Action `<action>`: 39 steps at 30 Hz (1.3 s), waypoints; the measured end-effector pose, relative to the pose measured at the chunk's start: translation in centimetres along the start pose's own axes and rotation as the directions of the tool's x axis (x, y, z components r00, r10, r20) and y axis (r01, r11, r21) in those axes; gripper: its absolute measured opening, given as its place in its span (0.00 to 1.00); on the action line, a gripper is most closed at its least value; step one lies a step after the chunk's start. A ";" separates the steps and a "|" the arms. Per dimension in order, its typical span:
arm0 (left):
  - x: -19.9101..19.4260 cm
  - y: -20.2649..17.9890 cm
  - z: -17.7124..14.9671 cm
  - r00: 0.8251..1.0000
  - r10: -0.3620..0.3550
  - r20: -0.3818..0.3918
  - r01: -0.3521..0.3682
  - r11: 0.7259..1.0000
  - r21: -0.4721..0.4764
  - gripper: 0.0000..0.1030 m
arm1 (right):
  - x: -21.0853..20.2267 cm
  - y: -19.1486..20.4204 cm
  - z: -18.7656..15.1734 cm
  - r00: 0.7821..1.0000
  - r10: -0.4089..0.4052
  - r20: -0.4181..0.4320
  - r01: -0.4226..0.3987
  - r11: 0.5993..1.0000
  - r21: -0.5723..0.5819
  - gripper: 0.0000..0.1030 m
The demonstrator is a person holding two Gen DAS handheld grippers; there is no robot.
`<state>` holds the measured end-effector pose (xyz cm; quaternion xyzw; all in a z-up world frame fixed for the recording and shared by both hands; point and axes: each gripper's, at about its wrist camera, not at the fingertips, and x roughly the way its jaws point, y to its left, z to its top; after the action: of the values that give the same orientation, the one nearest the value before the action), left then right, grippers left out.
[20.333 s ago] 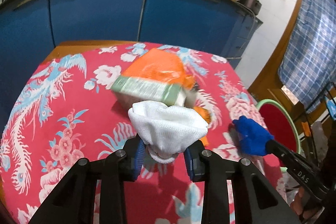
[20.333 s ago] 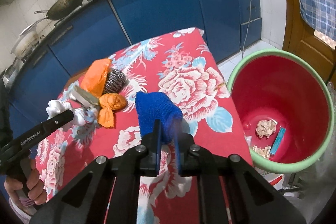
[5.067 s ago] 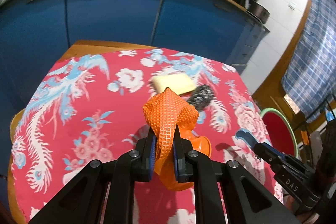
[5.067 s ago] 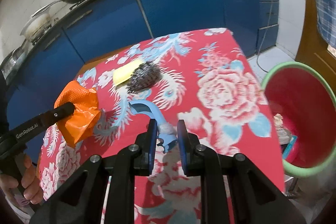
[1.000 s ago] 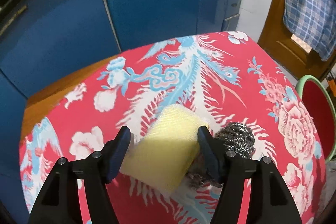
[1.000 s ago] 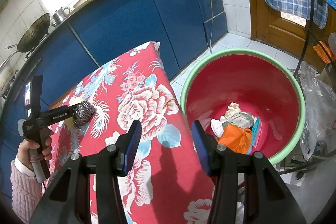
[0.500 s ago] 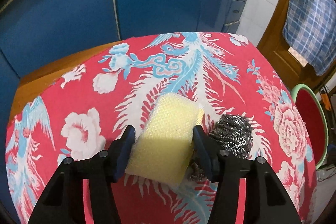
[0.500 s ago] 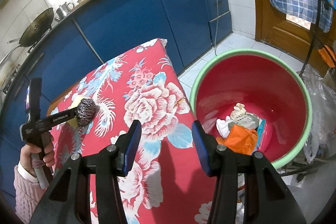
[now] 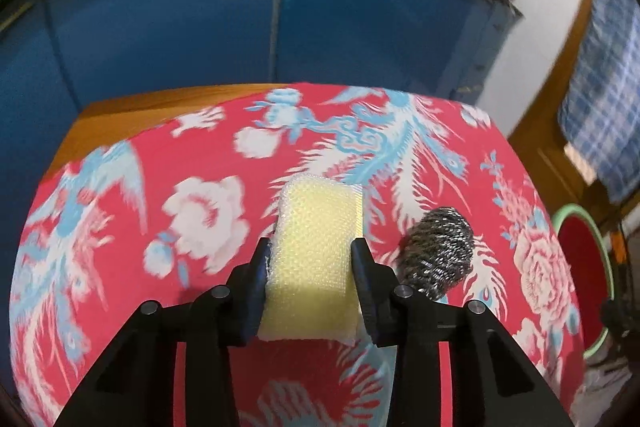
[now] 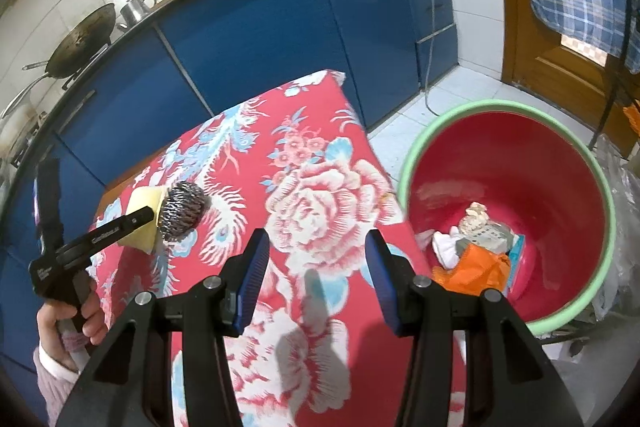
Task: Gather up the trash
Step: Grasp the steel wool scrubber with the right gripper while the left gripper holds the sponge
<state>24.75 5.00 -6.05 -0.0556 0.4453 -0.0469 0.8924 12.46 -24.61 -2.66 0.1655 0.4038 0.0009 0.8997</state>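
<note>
Left hand-held gripper (image 9: 314, 263) hides yellow sponge's (image 9: 316, 243) near sides.

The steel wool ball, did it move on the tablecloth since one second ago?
Cannot tell. The steel wool ball lies by the same white feather print, beside the yellow sponge; any shift is too small to judge.

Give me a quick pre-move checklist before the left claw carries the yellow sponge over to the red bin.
1. Left claw closed on the yellow sponge: ok, fingers press both sides.
2. Sponge lifted off the tablecloth: cannot tell.
3. Steel scrubber free of the sponge: ok in the left view, a gap shows.
4. Red bin open with room: ok.
5. Right claw empty, open: ok.
6. Right claw clear of the path: not ok, it hangs between sponge and bin.
</note>
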 end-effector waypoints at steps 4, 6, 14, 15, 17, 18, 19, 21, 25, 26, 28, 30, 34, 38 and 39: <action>-1.0 2.1 -1.1 1.000 0.002 0.023 0.001 0.994 -0.112 0.39 | 1.0 1.6 0.2 1.000 0.021 -0.008 -0.021 1.000 -0.020 0.51; -1.5 3.0 -1.7 1.000 0.002 0.030 0.002 0.989 -0.147 0.38 | 1.5 2.6 0.4 0.999 0.033 -0.012 -0.033 0.999 -0.032 0.51; -2.0 5.1 -2.2 0.997 0.019 0.071 -0.003 0.975 -0.224 0.37 | 4.3 7.6 0.8 0.995 0.092 -0.031 -0.095 0.989 -0.110 0.52; -1.9 5.1 -2.2 0.997 0.017 0.071 -0.001 0.974 -0.225 0.37 | 4.7 8.2 0.8 0.995 0.098 -0.036 -0.102 0.988 -0.119 0.52; -1.8 5.1 -2.2 0.998 0.017 0.068 -0.001 0.975 -0.224 0.36 | 5.6 9.5 0.8 0.993 0.106 -0.046 -0.111 0.985 -0.135 0.52; -1.7 5.0 -2.3 0.998 0.018 0.067 -0.003 0.976 -0.219 0.36 | 6.1 10.0 0.8 0.993 0.109 -0.052 -0.116 0.983 -0.141 0.53; -1.8 5.0 -2.4 0.998 0.021 0.067 -0.006 0.977 -0.215 0.36 | 6.7 10.6 0.8 0.992 0.113 -0.061 -0.121 0.981 -0.149 0.53; -1.7 4.8 -2.4 0.997 0.031 0.067 -0.016 0.978 -0.208 0.36 | 7.5 11.6 0.7 0.991 0.115 -0.072 -0.125 0.979 -0.162 0.53; -1.7 4.8 -2.4 0.996 0.043 0.072 -0.027 0.978 -0.208 0.36 | 9.2 12.9 0.5 0.990 0.105 -0.093 -0.121 0.976 -0.181 0.54; -1.7 4.8 -2.4 0.996 0.047 0.073 -0.031 0.977 -0.209 0.36 | 9.5 13.1 0.5 0.990 0.104 -0.096 -0.121 0.976 -0.182 0.54; -1.7 5.0 -2.5 0.996 0.048 0.071 -0.032 0.976 -0.214 0.36 | 10.3 13.6 0.5 0.989 0.107 -0.103 -0.124 0.975 -0.182 0.54; -1.7 5.2 -2.5 0.996 0.050 0.070 -0.034 0.974 -0.223 0.36 | 10.9 14.0 0.5 0.989 0.105 -0.105 -0.123 0.975 -0.185 0.54; -1.8 5.5 -2.5 0.996 0.044 0.072 -0.026 0.972 -0.232 0.36 | 11.9 14.6 0.6 0.989 0.098 -0.108 -0.117 0.974 -0.192 0.54; -1.8 5.6 -2.5 0.997 0.041 0.072 -0.023 0.972 -0.234 0.36 | 13.0 14.6 0.5 0.986 0.089 -0.142 -0.117 0.973 -0.198 0.43; -1.8 5.6 -2.5 0.997 0.041 0.073 -0.023 0.972 -0.234 0.36 | 12.9 14.7 0.4 0.988 0.085 -0.130 -0.111 0.972 -0.207 0.41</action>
<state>21.85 10.60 -6.93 -0.1544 0.4137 0.0220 0.8969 23.44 -9.13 -7.42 0.0873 0.4461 0.0986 0.8852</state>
